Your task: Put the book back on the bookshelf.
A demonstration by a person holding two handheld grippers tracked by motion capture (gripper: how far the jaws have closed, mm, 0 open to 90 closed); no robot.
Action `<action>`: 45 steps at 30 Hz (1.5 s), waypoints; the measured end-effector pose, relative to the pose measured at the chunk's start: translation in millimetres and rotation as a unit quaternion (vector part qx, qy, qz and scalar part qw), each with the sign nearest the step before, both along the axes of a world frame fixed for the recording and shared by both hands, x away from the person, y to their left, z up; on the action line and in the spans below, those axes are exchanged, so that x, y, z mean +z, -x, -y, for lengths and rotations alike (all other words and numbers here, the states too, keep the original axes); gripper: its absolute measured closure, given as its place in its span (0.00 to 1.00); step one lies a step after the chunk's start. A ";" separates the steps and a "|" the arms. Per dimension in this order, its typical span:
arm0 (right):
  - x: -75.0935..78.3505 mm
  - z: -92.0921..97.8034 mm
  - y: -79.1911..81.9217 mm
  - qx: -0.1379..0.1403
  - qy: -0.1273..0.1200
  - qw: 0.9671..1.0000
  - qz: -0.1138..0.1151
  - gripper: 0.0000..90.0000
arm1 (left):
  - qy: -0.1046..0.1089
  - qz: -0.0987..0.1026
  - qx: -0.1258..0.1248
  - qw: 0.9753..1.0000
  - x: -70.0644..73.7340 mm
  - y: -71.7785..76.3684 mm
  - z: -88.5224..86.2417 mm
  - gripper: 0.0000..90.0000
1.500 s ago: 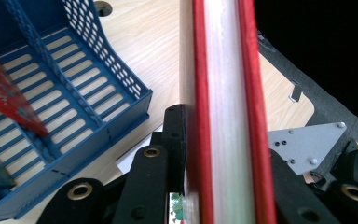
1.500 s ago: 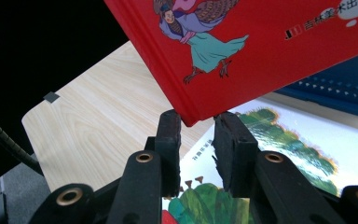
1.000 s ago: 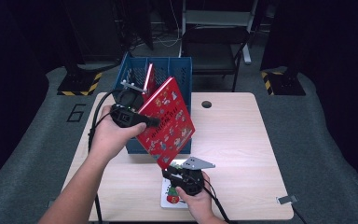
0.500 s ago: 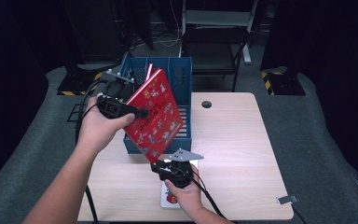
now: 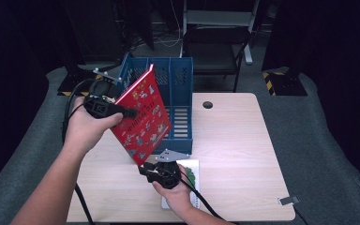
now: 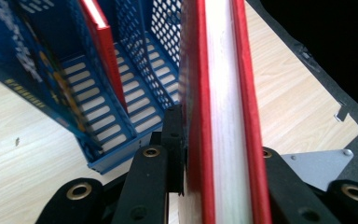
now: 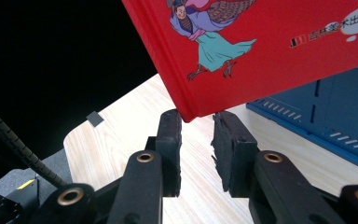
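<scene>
A: At the left of the high view, the left gripper (image 5: 122, 111) is seen with its black fingers closed on the red hardcover picture book (image 5: 143, 117), clamped at the book's left edge. In the left gripper view the glossy red boards and the white page block (image 6: 223, 116) are pressed between the fingers.

B: And where is the book held?

A: It is held tilted in the air, in front of the blue plastic file rack (image 5: 178, 108), with its lower corner down near the right gripper (image 5: 151, 172). The rack's walls are perforated and its floor is slatted; a thin red book (image 6: 100, 46) is stood in one of its compartments, and a blue book (image 6: 37, 70) is leaned in the next.

B: The right gripper's fingers?

A: They are parted a little. In the right gripper view the book's bottom corner (image 7: 191, 114) is seen just above the gap, and no contact can be made out. Beneath that hand a white illustrated book (image 5: 190, 180) is laid flat on the pale wood-grain tabletop (image 5: 243, 154).

B: What has changed since half a second ago?

A: The book has been raised a little and turned more upright, and the left gripper has been shifted slightly rightward. The right gripper has been kept under the lower corner.
</scene>
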State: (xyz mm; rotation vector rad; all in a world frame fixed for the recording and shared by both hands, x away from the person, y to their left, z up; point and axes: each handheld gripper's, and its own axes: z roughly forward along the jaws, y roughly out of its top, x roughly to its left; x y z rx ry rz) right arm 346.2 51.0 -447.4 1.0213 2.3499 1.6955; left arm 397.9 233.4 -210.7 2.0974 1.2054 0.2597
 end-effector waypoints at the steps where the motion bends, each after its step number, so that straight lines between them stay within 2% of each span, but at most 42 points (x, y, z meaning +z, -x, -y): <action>1: 0.3 -0.5 -0.3 0.000 0.001 1.000 0.002 0.80 | 0.000 -0.002 0.003 1.000 0.3 -0.4 -1.2 0.86; 5: 1.5 -1.4 -3.4 0.000 0.003 1.000 0.006 0.80 | -0.001 -0.004 0.008 1.000 1.1 -3.6 -3.9 0.86; 8: 3.3 -1.8 -5.6 0.000 0.005 1.000 0.003 0.80 | 0.001 -0.001 0.014 1.000 1.8 -6.2 -4.0 0.86; 17: 5.2 -0.7 -12.4 -0.005 -0.001 1.000 -0.008 0.80 | 0.005 -0.010 0.025 1.000 3.6 -15.0 -0.9 0.86; 22: 5.8 -0.5 -16.4 -0.013 0.004 1.000 -0.007 0.79 | -0.001 -0.009 0.030 1.000 4.3 -19.9 0.6 0.86; 31: 9.4 0.4 -25.4 -0.016 0.001 1.000 -0.006 0.79 | 0.005 -0.012 0.043 0.999 8.7 -27.6 2.4 0.86; 32: 9.7 1.1 -27.5 -0.013 0.004 1.000 0.000 0.79 | 0.006 -0.011 0.044 0.999 9.1 -29.0 3.1 0.86; 39: 12.9 2.9 -38.1 -0.021 -0.001 1.000 -0.013 0.79 | 0.003 -0.006 0.052 0.999 11.9 -34.6 8.3 0.86; 45: 14.2 5.5 -47.0 -0.024 -0.006 1.000 -0.014 0.79 | 0.003 -0.003 0.062 0.998 13.5 -40.5 12.1 0.86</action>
